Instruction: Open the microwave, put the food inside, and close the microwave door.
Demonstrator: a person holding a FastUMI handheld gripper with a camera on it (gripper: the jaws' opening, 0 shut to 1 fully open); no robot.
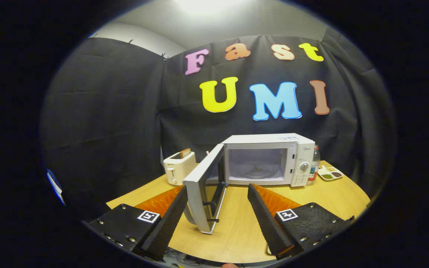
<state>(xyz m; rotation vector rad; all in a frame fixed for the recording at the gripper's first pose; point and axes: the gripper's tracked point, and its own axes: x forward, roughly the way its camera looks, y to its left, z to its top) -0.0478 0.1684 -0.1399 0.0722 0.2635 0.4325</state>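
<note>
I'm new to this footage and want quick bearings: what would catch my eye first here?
The white microwave on the wooden table, its door swung wide open toward the open tongs, with the door's edge between the fingers. Left of it stands a toaster holding a slice; to its right are a bottle and a small food tray.

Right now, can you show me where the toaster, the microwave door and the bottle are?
toaster (179, 167): gripper view, on its front side.
microwave door (204, 186): gripper view, on the swung-open door's edge.
bottle (314, 163): gripper view, on its body beside the microwave.
</note>
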